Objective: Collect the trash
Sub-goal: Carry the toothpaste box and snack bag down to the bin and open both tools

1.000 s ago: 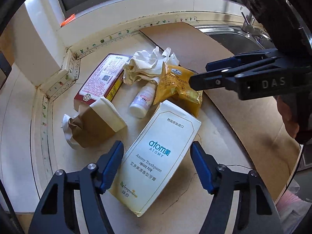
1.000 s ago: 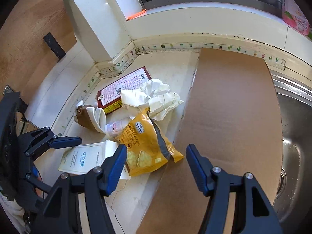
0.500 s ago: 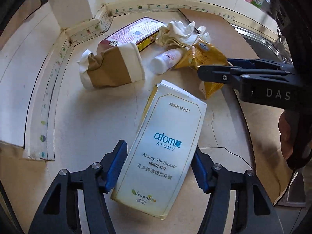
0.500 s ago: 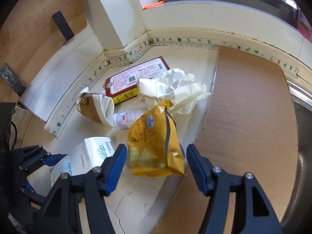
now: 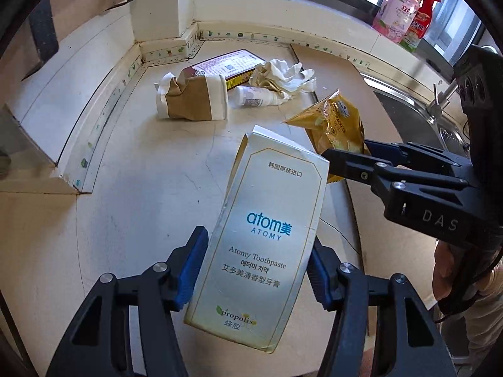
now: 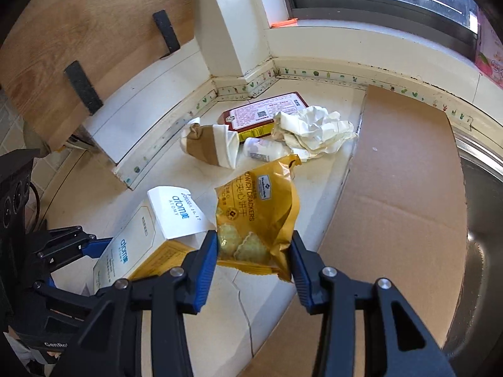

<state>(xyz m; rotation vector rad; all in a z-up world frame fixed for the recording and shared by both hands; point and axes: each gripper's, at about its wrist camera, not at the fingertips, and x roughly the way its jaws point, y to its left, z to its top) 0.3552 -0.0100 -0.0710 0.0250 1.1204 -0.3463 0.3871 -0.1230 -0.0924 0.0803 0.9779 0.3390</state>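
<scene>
Cream counter (image 5: 132,188), left fingers (image 5: 192,270) pinching toothpaste box (image 5: 267,238), right fingers (image 6: 207,260) pinching cracker bag (image 6: 257,213)

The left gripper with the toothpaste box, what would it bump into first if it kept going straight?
Probably the bare countertop. The left gripper points steeply down, holding the toothpaste box. The crushed paper cup lies farther ahead, though depth is hard to judge.

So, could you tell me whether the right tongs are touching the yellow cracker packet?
Touching. The right wrist view shows the right tongs with both blue pads pressed against the yellow cracker packet, which hangs clear of the cream counter.
</scene>
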